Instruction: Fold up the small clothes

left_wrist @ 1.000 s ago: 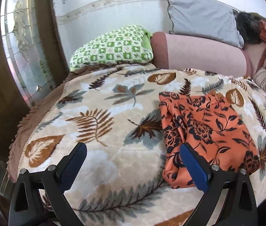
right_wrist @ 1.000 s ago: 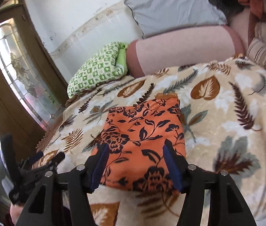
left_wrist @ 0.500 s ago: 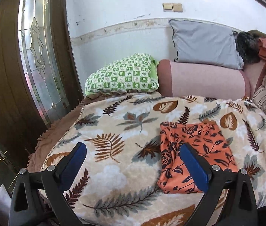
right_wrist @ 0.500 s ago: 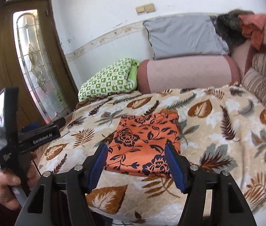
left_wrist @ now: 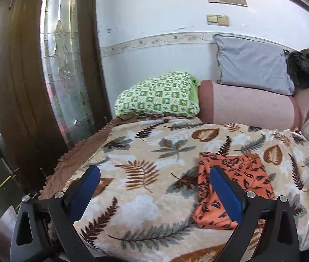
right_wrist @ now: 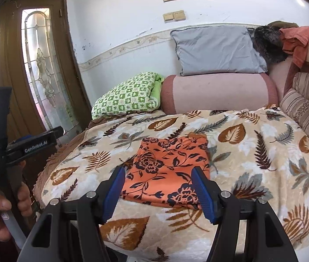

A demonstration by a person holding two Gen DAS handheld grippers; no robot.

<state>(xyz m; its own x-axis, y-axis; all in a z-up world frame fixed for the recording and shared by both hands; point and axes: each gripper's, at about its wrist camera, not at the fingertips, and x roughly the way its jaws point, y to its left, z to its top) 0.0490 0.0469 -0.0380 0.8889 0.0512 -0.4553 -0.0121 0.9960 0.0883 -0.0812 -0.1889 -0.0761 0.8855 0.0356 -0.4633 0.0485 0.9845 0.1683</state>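
Observation:
A folded orange garment with a dark flower print lies flat on the leaf-patterned blanket; it also shows in the left wrist view. My right gripper is open and empty, held back from the garment's near edge. My left gripper is open and empty, off the blanket's near left side, with the garment behind its right finger. The left gripper's body shows at the left of the right wrist view, held in a hand.
A green checkered pillow, a pink bolster and a grey cushion lie at the far end against the wall. A striped cushion is at the right. A wooden door with a glass panel stands at the left.
Both grippers have pulled back and up from the folded garment, so it looks smaller and farther. Both stay open and empty. The garment has not moved.

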